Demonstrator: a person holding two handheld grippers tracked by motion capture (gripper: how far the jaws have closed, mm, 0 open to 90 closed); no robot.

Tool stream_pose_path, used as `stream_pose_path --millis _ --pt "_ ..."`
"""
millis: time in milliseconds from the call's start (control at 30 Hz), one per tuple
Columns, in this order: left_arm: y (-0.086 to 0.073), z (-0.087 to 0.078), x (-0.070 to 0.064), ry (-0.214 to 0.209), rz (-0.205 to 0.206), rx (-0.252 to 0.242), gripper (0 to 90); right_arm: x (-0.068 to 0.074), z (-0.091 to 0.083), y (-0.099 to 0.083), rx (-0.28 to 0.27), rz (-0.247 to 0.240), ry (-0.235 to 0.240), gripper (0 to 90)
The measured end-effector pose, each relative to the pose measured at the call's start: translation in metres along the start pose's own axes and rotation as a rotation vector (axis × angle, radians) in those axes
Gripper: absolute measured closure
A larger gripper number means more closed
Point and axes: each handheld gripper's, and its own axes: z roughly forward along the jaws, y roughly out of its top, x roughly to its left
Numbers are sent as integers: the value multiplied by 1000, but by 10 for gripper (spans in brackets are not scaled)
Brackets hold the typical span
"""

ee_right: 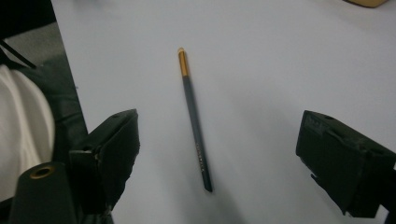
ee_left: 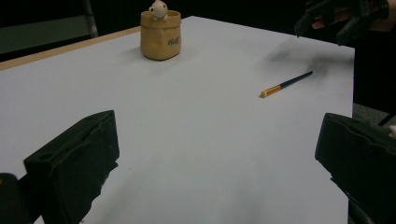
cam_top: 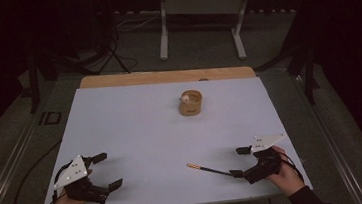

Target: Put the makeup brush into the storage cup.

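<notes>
A: Starting at the table's [cam_top: 120,118] near-left corner, what is the left gripper [cam_top: 104,170] doing?

B: It rests there with jaws spread wide, holding nothing, probably just waiting clear of the work.

A: And the pencil [cam_top: 208,169]?

B: It lies flat near the front edge, orange end pointing left. The right gripper [cam_top: 240,161], by the near-right corner, has its 2 jaws wide apart either side of the pencil's dark end, lined up for a pinch, I'd judge.

A: The tan pot [cam_top: 190,103]?

B: Well apart, toward the far edge.
</notes>
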Motion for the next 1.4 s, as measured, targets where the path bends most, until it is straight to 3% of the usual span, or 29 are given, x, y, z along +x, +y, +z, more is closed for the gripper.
stream_pose_path --millis 167,533,1000,1133,1400 --pt "1 1 -2 -7 11 6 5 4 -6 11 12 22 30 131" --pt "1 0 -2 -4 10 2 5 5 -8 31 64 -3 33 136" --pt "1 0 -2 -4 10 3 5 12 1 57 134 -56 34 125" --pt "1 0 -3 -7 7 0 5 14 4 65 135 -61 51 132" --pt "1 0 -3 -4 9 0 5 17 13 77 192 -74 71 131"
